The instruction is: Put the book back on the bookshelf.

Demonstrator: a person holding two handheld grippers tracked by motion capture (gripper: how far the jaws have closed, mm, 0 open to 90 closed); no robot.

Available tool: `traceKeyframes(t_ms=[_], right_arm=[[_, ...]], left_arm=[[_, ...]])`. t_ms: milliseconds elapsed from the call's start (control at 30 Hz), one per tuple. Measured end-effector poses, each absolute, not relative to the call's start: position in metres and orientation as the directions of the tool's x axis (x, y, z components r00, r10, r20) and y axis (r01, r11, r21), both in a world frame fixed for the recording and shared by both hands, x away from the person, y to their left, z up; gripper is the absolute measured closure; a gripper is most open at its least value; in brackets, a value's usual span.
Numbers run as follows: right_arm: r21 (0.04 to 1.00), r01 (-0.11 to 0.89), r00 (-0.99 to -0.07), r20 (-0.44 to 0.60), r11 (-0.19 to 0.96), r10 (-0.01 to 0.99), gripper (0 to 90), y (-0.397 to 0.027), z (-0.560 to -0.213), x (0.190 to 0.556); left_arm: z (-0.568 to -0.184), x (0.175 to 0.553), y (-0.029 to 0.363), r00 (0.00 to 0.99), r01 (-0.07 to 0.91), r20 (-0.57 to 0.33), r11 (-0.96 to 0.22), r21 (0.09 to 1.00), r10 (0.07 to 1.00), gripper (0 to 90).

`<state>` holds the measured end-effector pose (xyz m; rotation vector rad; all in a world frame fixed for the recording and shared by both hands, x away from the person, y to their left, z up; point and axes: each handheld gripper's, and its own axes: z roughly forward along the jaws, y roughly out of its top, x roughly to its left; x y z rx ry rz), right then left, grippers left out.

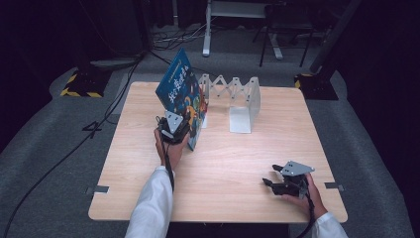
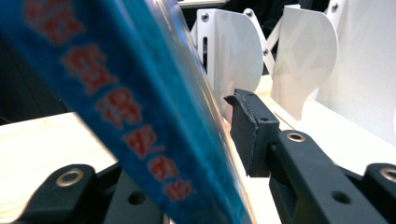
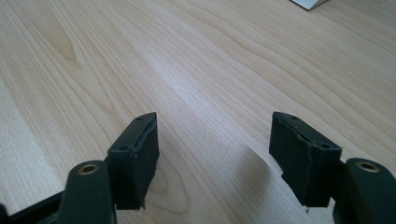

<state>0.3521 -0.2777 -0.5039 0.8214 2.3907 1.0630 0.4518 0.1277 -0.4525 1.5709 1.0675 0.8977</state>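
A blue book [image 1: 181,91] with red lettering on its spine [image 2: 140,116] stands tilted at the table's middle left, its top leaning left. My left gripper [image 1: 174,130] is shut on its lower edge. In the left gripper view one black finger [image 2: 252,130] presses the cover, and the other is hidden behind the book. Just right of the book stands a white accordion book rack [image 1: 237,96] with upright dividers [image 2: 299,60]. My right gripper [image 1: 270,184] rests low over the wooden table [image 1: 223,163] at the front right, open [image 3: 212,149] with bare wood between its jaws.
Black stands with yellow-striped bases [image 1: 79,84] flank the table's far corners on the grey floor. Cables [image 1: 59,158] trail along the left. A white desk leg [image 1: 207,29] stands beyond the table.
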Motion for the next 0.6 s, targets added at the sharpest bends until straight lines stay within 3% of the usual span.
traceKeyframes(t_ms=[600], right_arm=[[0.764, 0.363, -0.747, -0.103, 0.533, 0.656, 32.8, -0.2783, -0.5037, 0.3534]], left_arm=[[-0.4436, 0.4448, 0.1346, 0.369, 0.204, 0.1, -0.186, 0.961, 0.924, 59.8]])
